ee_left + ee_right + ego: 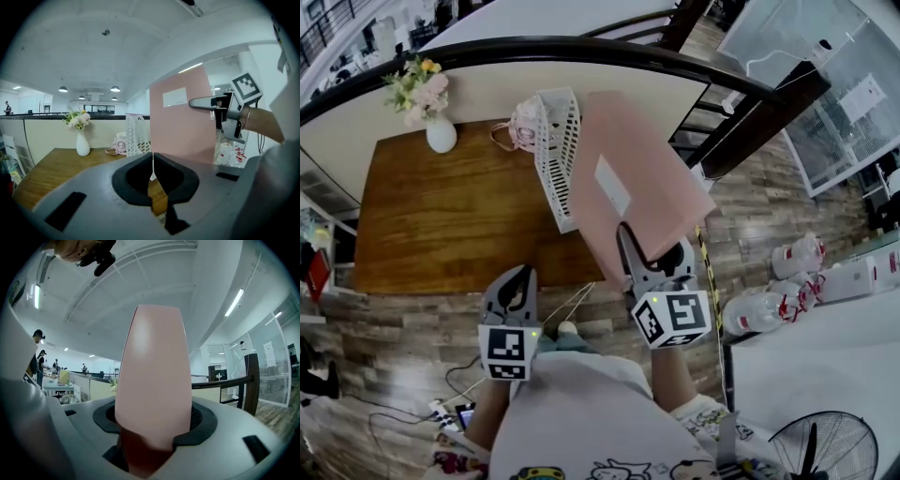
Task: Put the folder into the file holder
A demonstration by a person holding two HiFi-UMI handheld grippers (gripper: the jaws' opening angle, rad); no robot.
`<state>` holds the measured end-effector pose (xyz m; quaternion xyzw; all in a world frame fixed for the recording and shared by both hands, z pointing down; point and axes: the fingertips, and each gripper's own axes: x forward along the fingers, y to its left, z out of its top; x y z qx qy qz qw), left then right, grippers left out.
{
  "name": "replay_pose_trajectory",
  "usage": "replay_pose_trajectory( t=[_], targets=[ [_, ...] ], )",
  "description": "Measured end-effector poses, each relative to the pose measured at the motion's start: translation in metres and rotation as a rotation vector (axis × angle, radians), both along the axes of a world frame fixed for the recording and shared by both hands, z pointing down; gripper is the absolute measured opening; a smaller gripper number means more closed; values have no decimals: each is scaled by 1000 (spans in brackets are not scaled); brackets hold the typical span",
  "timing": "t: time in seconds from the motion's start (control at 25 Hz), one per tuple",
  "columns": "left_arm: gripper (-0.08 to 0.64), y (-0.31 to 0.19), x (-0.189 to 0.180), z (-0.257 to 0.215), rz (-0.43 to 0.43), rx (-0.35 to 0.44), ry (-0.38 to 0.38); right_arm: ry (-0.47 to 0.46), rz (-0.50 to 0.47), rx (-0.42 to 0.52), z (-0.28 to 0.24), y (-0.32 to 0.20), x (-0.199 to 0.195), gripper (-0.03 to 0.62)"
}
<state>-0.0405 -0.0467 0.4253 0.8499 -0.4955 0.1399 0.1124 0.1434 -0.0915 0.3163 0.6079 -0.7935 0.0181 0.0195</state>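
Roughly halfway: holding the pink folder (628,187) clamped in the right gripper (652,261), raised at frame centre just right of the white file holder (558,150), not yet slotted in, with the left gripper (517,286) closed, empty, lower left.

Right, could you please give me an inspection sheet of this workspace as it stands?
Surface: brown wooden table.
Job's things: flat pink folder held in the air; white mesh file holder on the table's right end.
Clutter: white vase of flowers; small pink bag beside the holder.
Grippers: left tool shut, empty; right tool shut on the folder.
Cables: loose cables on the floor.
Surroundings: dark curved railing; floor fan.
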Motion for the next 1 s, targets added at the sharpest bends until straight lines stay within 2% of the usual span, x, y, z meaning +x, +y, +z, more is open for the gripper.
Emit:
replay_pose_trajectory(
  t=[0.6,1.0],
  targets=[
    [11,-29,-13,4,-53,-9,-4,13,-16,35,4,-69,-27,272],
    [11,-49,-23,12,-57,-32,-11,-8,14,81,8,-107,-40,272]
  ],
)
